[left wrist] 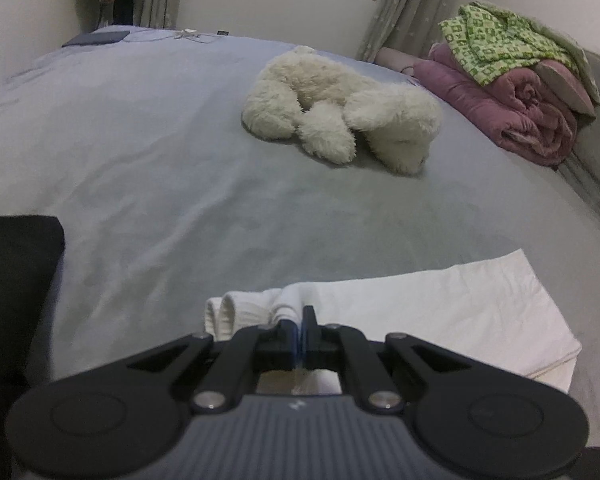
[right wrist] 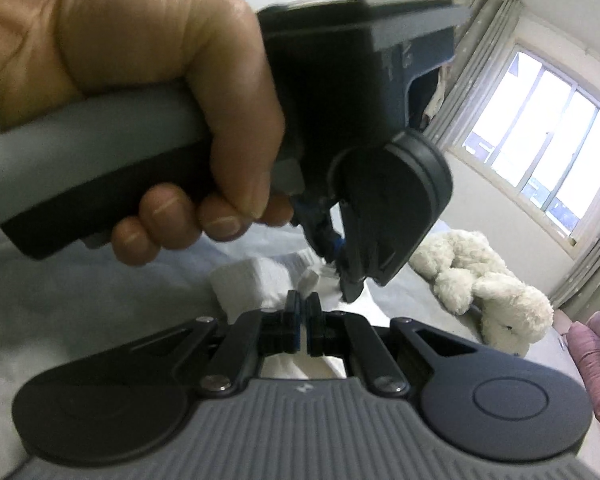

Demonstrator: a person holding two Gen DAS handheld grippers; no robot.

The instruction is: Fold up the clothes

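Note:
A white garment [left wrist: 440,312] lies folded on the grey bed sheet [left wrist: 172,184], with a rolled edge [left wrist: 240,312] at its left. My left gripper [left wrist: 302,320] is shut on a bunched fold of this white garment. In the right wrist view the white garment [right wrist: 256,280] lies under both tools. My right gripper [right wrist: 303,304] has its jaws together with a thin slit between them, and a bit of white cloth sits at the tips. The left gripper [right wrist: 346,276], held in a hand [right wrist: 140,92], crosses just above it and pinches the cloth.
A cream plush toy [left wrist: 340,108] lies mid-bed. A rolled pink quilt [left wrist: 512,108] with a green patterned garment [left wrist: 500,40] on it sits at the right edge. A dark object [left wrist: 16,280] is at the left. A window and curtains [right wrist: 540,136] stand behind the bed.

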